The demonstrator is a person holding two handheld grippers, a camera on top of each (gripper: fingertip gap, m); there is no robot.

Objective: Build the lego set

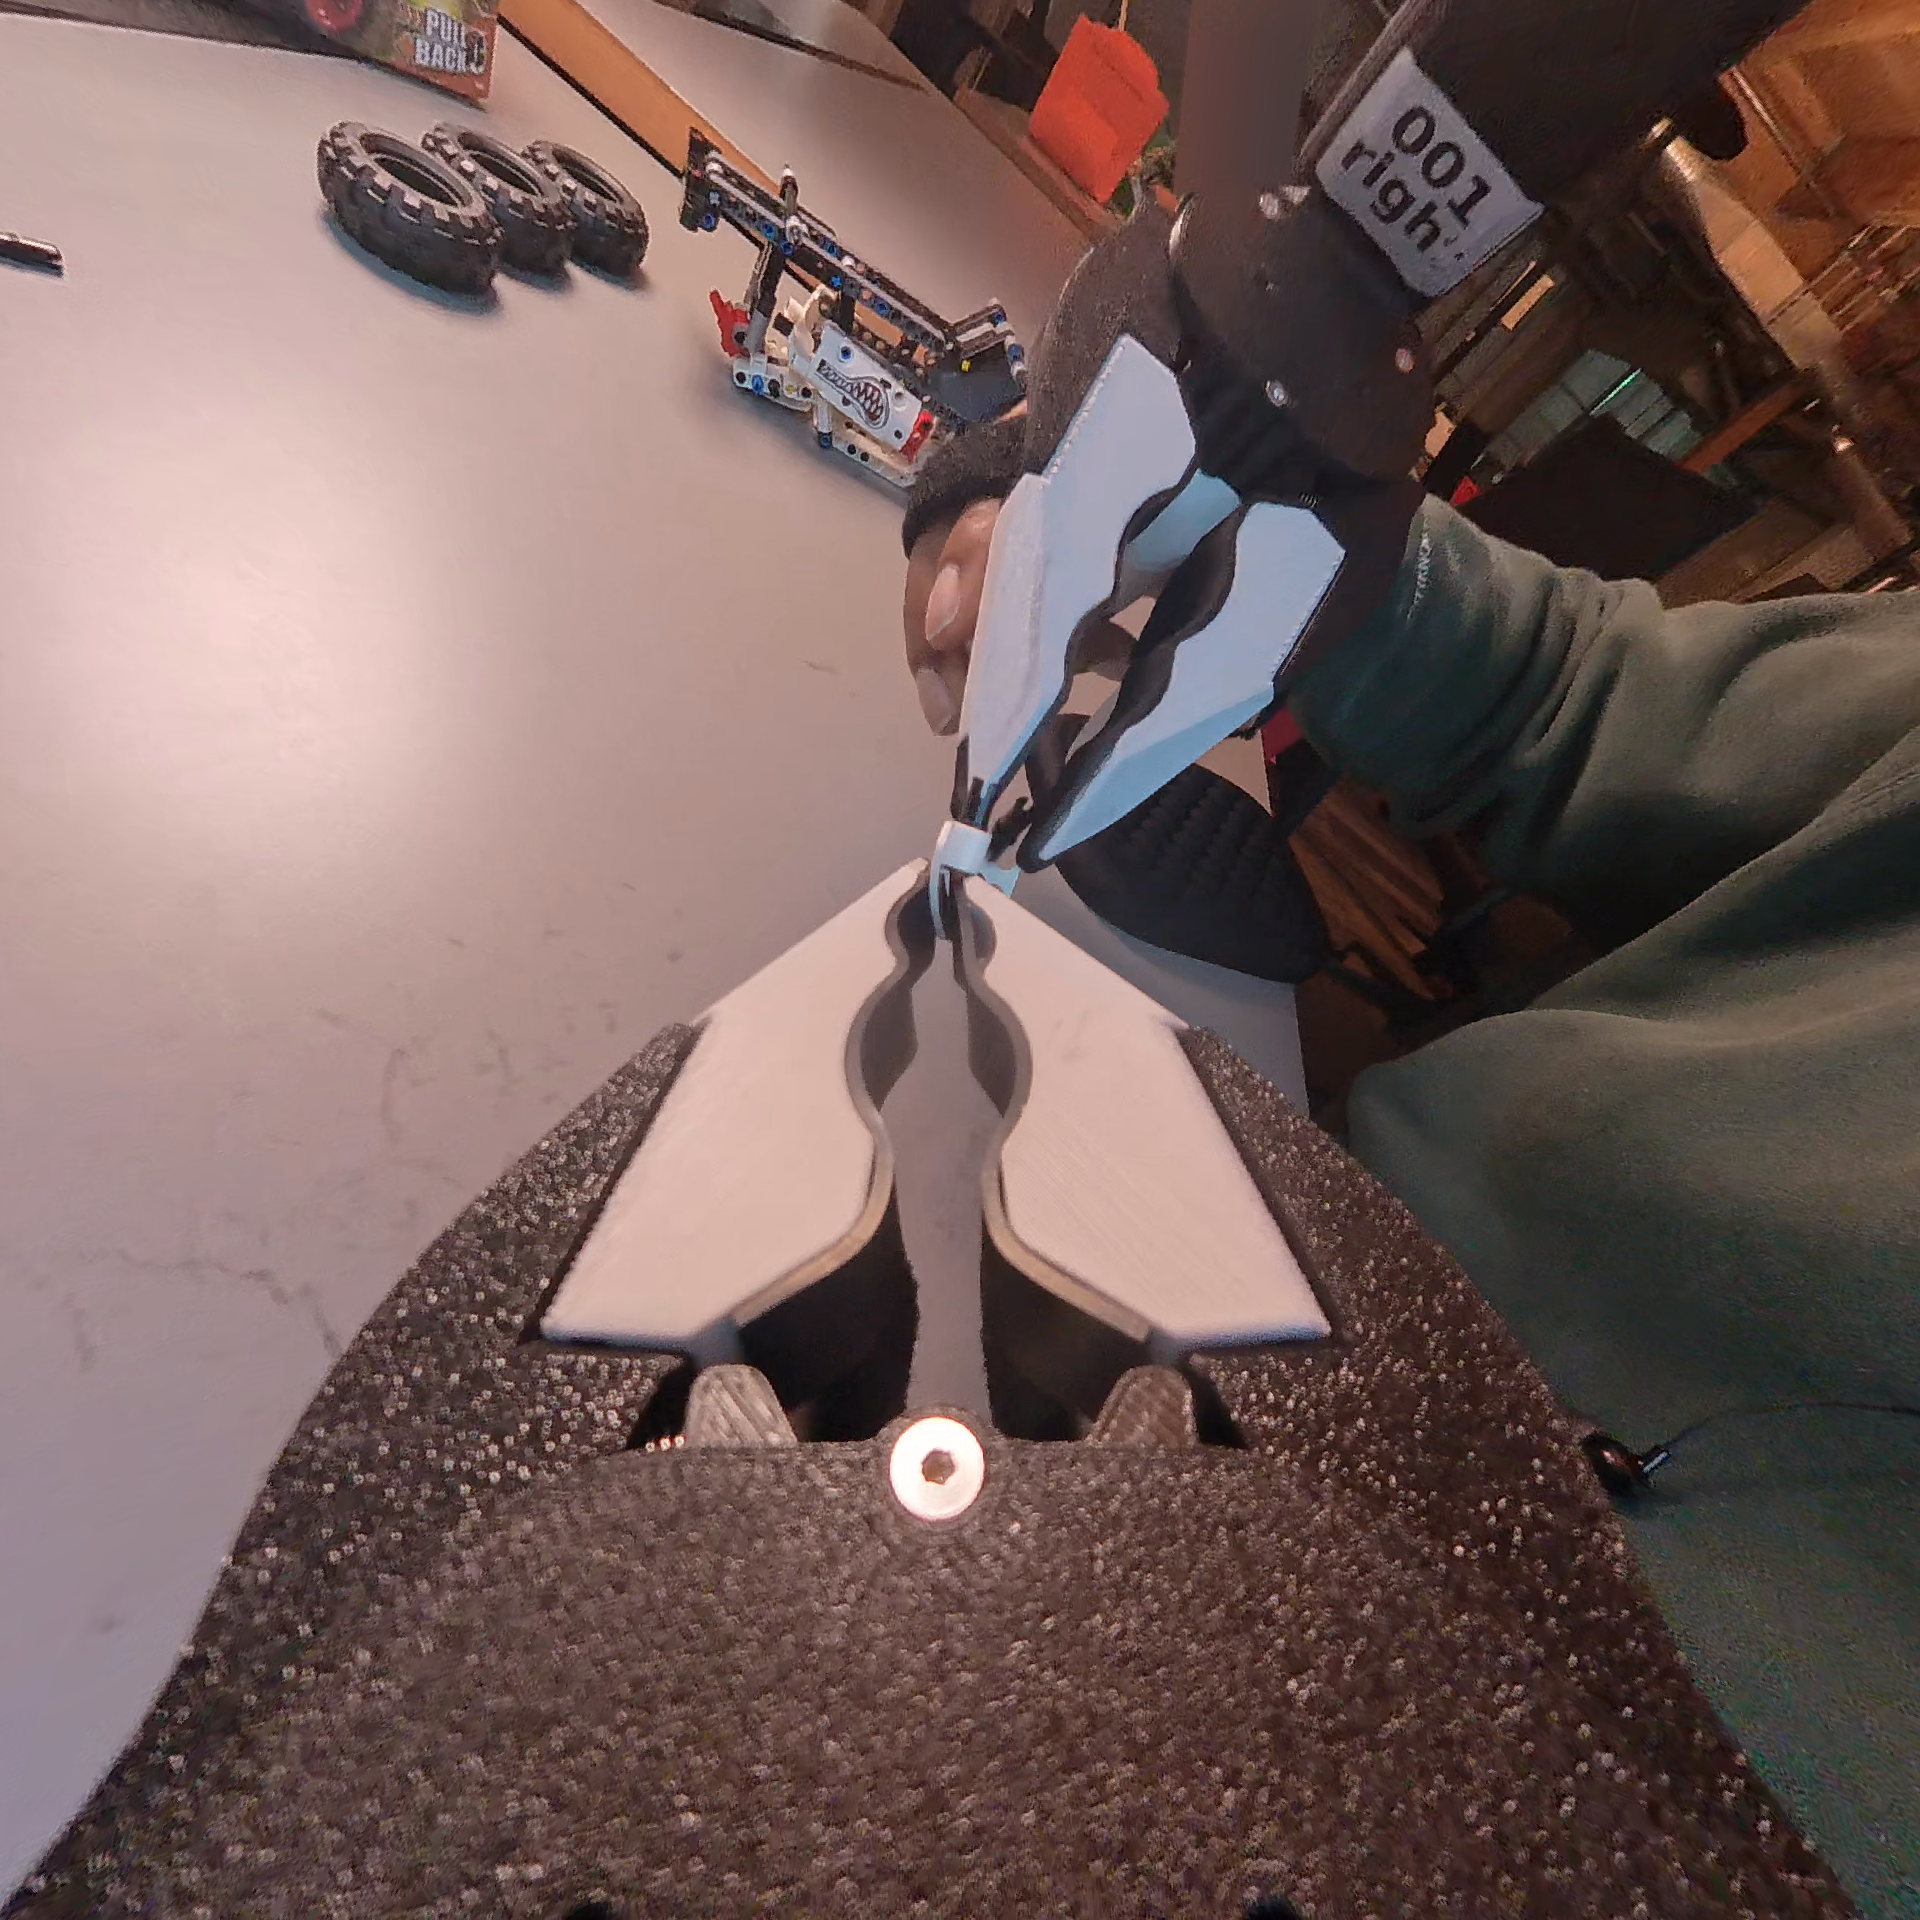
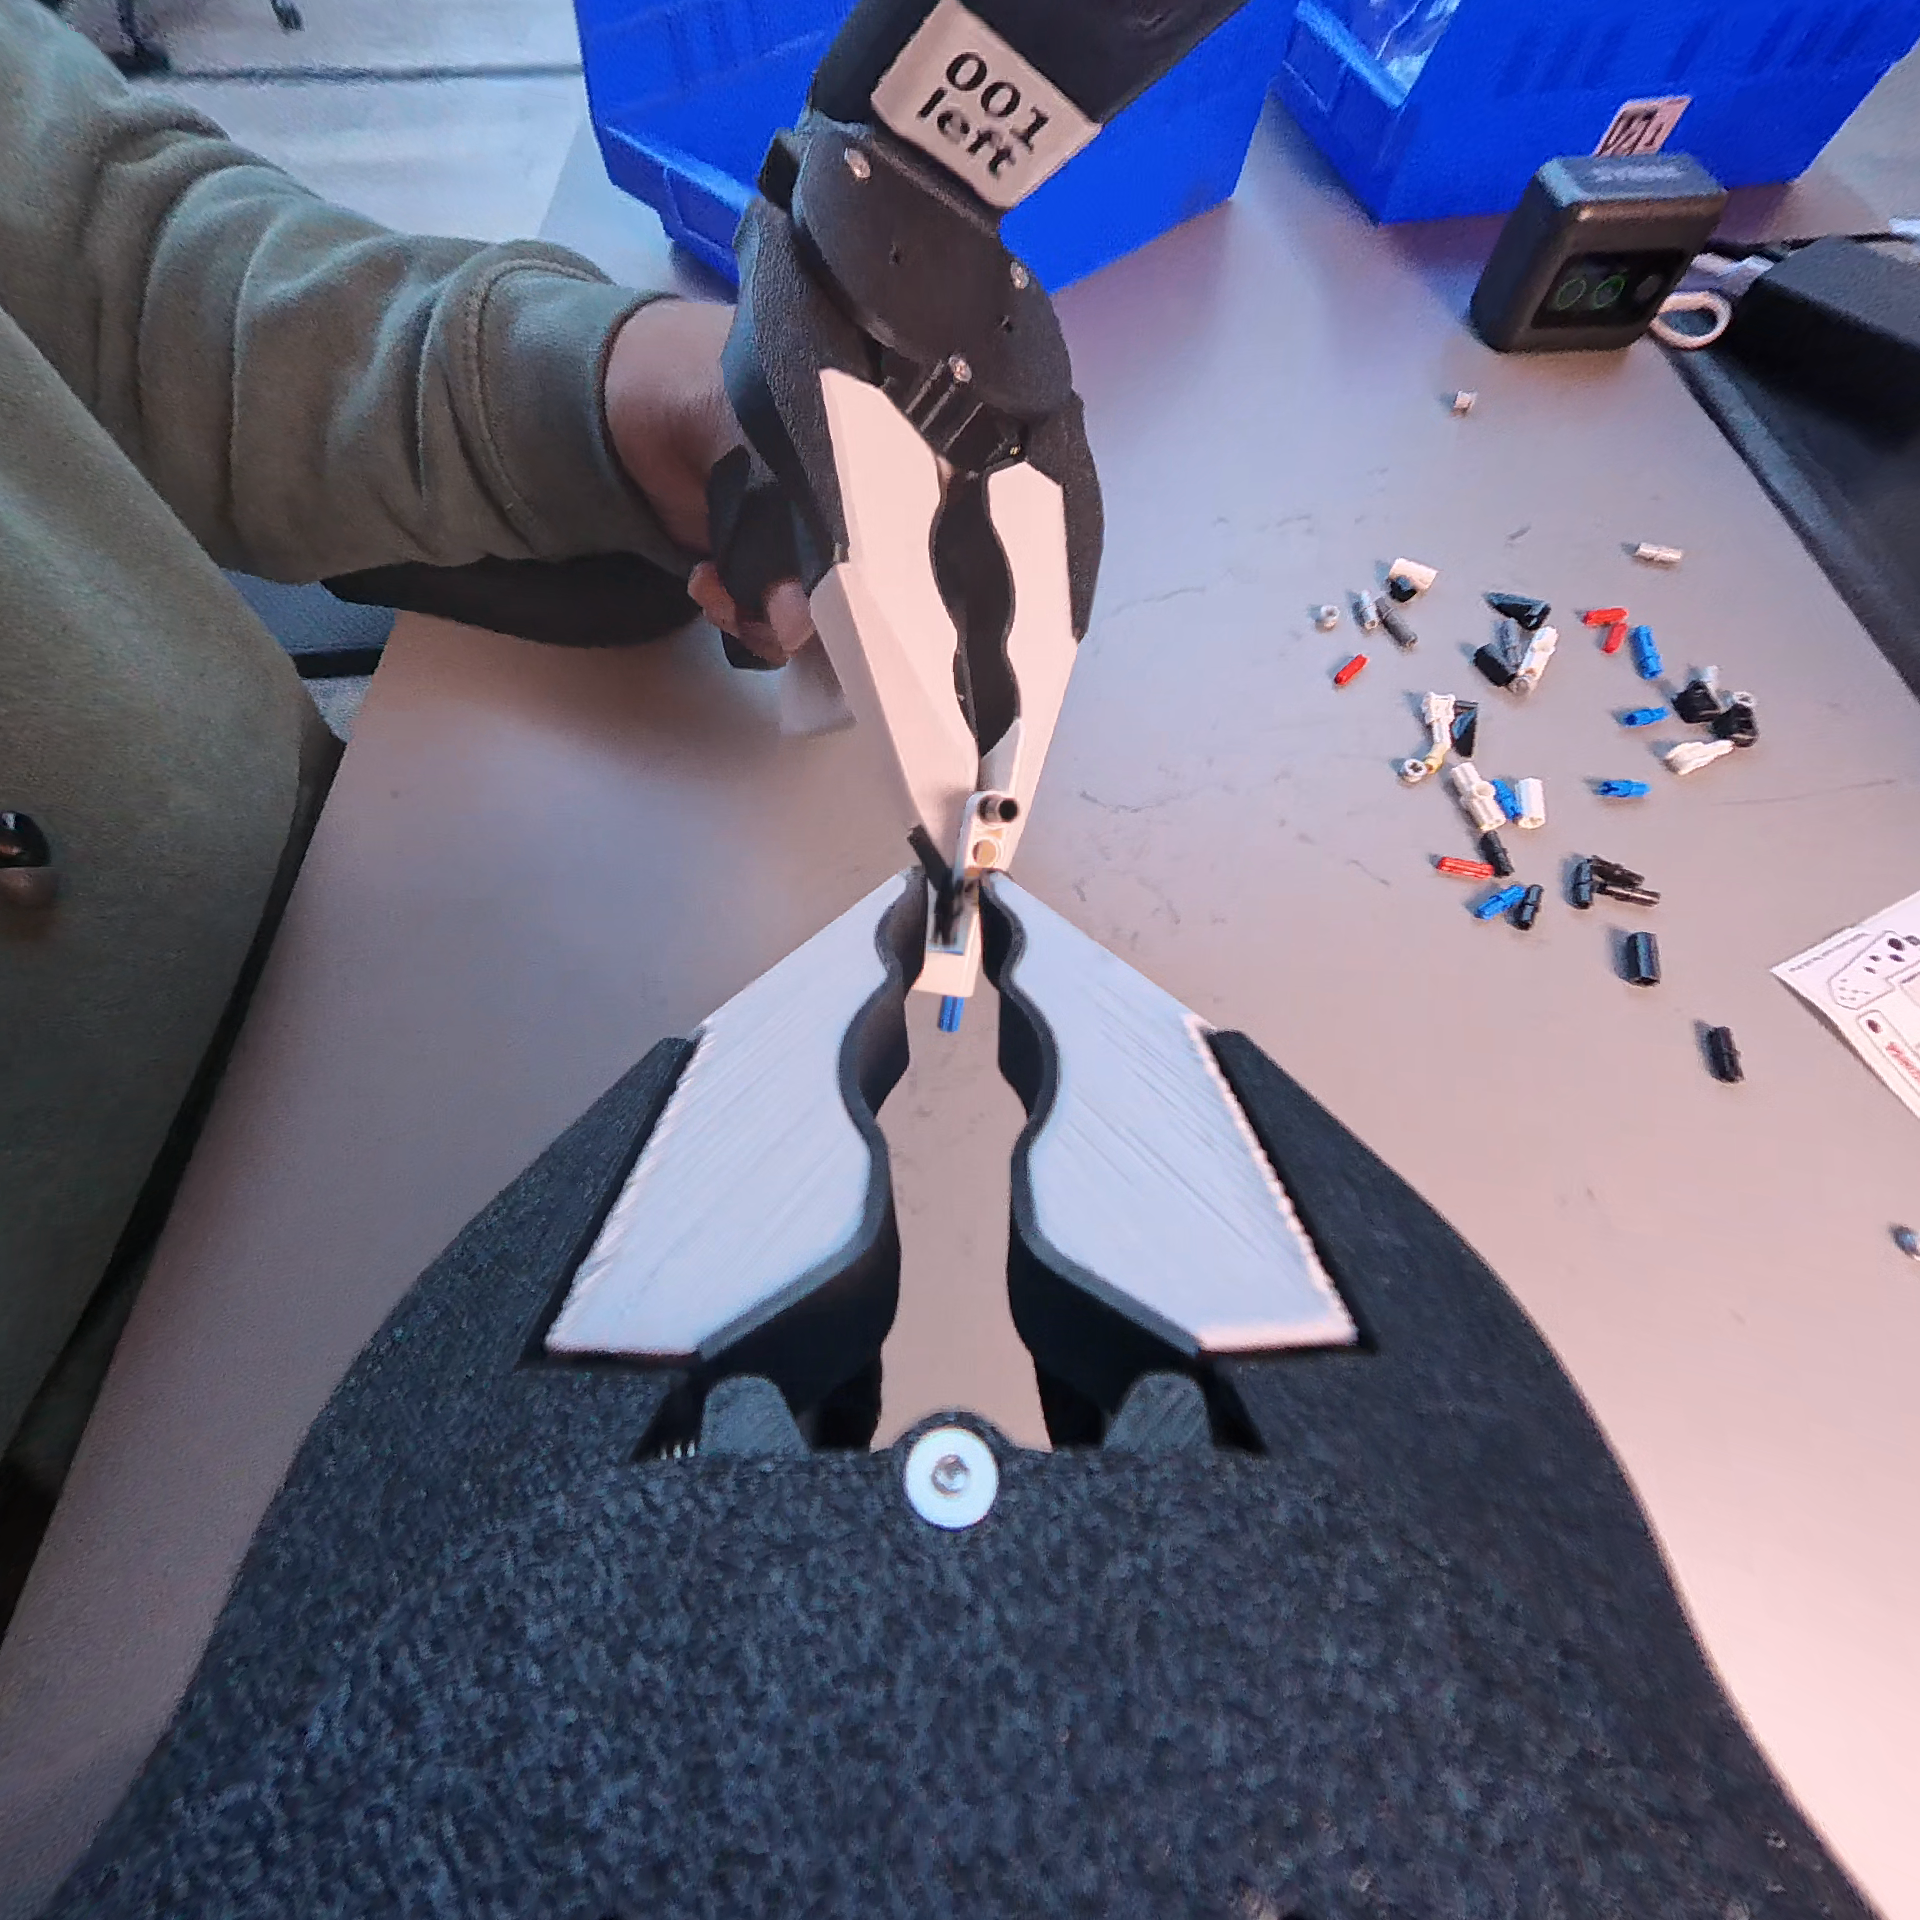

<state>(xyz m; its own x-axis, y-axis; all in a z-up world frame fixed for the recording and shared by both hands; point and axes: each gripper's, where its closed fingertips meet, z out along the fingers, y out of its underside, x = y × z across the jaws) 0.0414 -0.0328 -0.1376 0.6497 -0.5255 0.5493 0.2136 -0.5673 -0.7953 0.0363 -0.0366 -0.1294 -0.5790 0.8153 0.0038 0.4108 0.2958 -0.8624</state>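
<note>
White rigid plastic Lego beam [image 2: 951, 951], short, with pin holes and a blue pin at one end: held in the air over the grey tabletop [image 2: 623, 935], between both tools. Right gripper [image 2: 951, 894] fingers clamped on it; left gripper [image 1: 945, 914] fingers closed on a small white connector [image 2: 987, 826] at its far end. Judged light, stiff, slick; grip flat sides, clear of holes. Nearby: loose small pins and connectors [image 2: 1538, 748], three black rubber tyres [image 1: 478, 203], partly built chassis [image 1: 831, 322], blue bins [image 2: 727, 104], printed sheet [image 2: 1860, 987]. Nothing obstructs.
</note>
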